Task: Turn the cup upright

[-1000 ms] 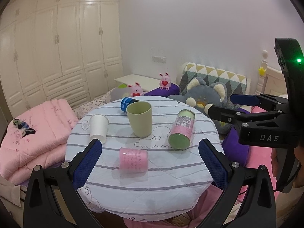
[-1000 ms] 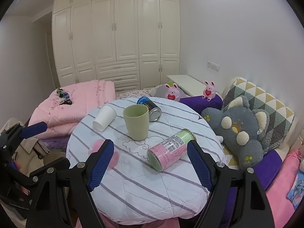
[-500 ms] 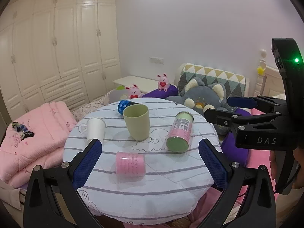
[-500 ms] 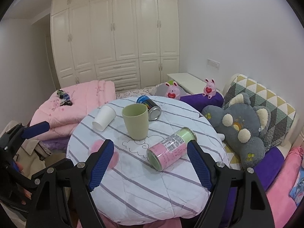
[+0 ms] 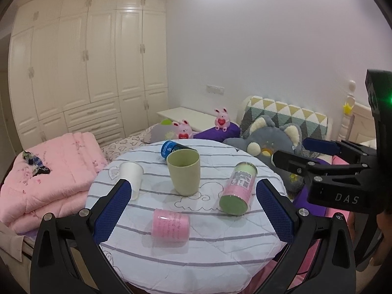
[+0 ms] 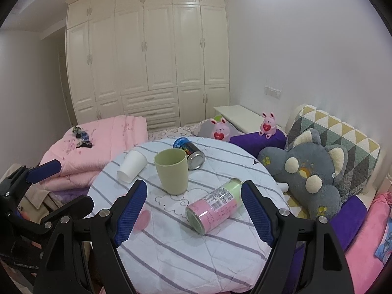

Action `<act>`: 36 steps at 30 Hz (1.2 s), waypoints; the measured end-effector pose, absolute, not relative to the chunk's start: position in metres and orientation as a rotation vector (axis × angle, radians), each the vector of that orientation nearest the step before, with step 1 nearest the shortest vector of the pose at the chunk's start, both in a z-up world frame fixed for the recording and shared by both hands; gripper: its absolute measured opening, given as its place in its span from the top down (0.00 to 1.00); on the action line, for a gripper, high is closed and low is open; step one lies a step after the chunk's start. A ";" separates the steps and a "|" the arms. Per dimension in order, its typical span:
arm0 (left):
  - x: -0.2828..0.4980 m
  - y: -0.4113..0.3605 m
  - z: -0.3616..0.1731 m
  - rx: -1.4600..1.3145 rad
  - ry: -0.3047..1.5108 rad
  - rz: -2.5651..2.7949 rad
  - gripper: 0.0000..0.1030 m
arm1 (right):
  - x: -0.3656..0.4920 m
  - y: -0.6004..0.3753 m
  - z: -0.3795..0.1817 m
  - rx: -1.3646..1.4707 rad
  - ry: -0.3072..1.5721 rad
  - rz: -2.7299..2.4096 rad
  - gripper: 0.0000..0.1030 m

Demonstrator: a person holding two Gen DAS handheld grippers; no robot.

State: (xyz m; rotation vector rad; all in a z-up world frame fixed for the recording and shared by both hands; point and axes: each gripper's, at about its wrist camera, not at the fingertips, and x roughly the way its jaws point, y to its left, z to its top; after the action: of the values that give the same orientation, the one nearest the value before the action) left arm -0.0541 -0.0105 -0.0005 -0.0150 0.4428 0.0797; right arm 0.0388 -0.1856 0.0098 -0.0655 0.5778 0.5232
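Note:
A green cup (image 5: 183, 172) (image 6: 172, 171) stands upright in the middle of a round striped table (image 5: 201, 257) (image 6: 196, 252). A white paper cup (image 5: 131, 176) (image 6: 132, 165) lies tipped at the table's left. A pink cup (image 5: 170, 225) lies on its side near the front; in the right wrist view (image 6: 142, 219) my finger partly hides it. My left gripper (image 5: 193, 208) is open and empty, above the table's near edge. My right gripper (image 6: 193, 209) is open and empty, over the table's front right; it also shows in the left wrist view (image 5: 291, 153).
A pink-and-green canister (image 5: 238, 191) (image 6: 215, 204) and a blue can (image 5: 171, 148) (image 6: 189, 152) lie on their sides on the table. A folded pink quilt (image 5: 46, 174) is to the left. A grey plush toy (image 6: 311, 171) and pillows lie to the right.
Both grippers have drawn back and risen a little, so the table sits slightly lower and smaller in view. Nothing on the table has moved.

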 end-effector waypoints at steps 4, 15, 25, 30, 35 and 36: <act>-0.046 -0.016 0.000 -0.024 0.450 0.068 0.00 | 0.044 -0.190 0.009 -0.053 0.586 0.527 0.22; -0.031 -0.026 0.004 0.001 0.449 0.104 0.00 | 0.063 -0.201 0.005 -0.021 0.607 0.544 0.22; -0.021 -0.030 0.002 -0.008 0.453 0.108 0.00 | 0.074 -0.203 0.003 -0.011 0.606 0.573 0.22; -0.018 -0.029 0.001 -0.023 0.447 0.109 0.00 | 0.074 -0.203 0.001 -0.014 0.590 0.567 0.22; -0.022 -0.022 0.002 -0.076 0.413 0.119 0.00 | 0.069 -0.200 0.004 -0.040 0.535 0.556 0.22; -0.023 -0.021 0.001 -0.082 0.413 0.123 0.00 | 0.069 -0.199 0.004 -0.040 0.526 0.557 0.22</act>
State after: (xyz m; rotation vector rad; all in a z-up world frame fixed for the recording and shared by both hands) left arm -0.0227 -0.0212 0.0013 -0.0817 0.4132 0.1230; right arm 0.0688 -0.1992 0.0042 -0.0401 0.5260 0.5566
